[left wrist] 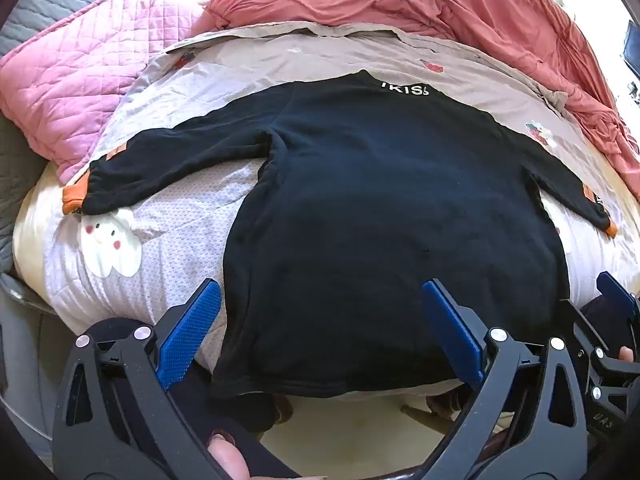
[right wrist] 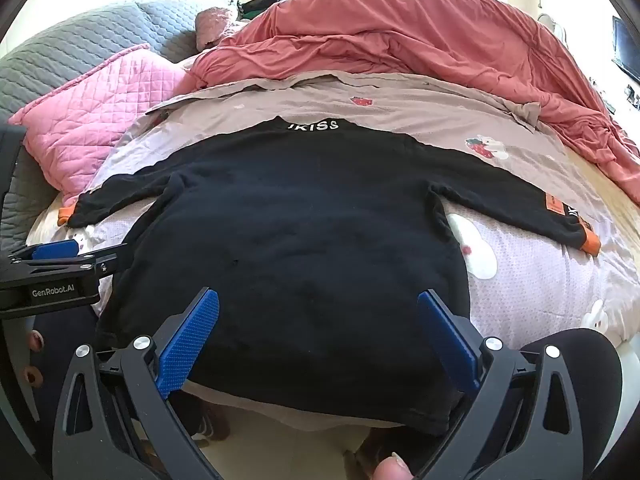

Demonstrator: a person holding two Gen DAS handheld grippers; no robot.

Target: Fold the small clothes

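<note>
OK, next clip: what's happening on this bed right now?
A person holds a two-finger tool in each hand over a black long-sleeved top spread flat on the bed sheet, sleeves out to both sides, collar at the far end. The left tool and the right tool are both wide open above the near hem, gripping nothing. No fold has been made yet. A pink pillow and a red duvet lie behind.

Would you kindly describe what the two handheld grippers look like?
Both grippers, left and right, have black cut-out frames with silver rivets and flat blue textured fingers. The left one's black body, seen from the right wrist view, carries white GenRobot.AI lettering.
</note>
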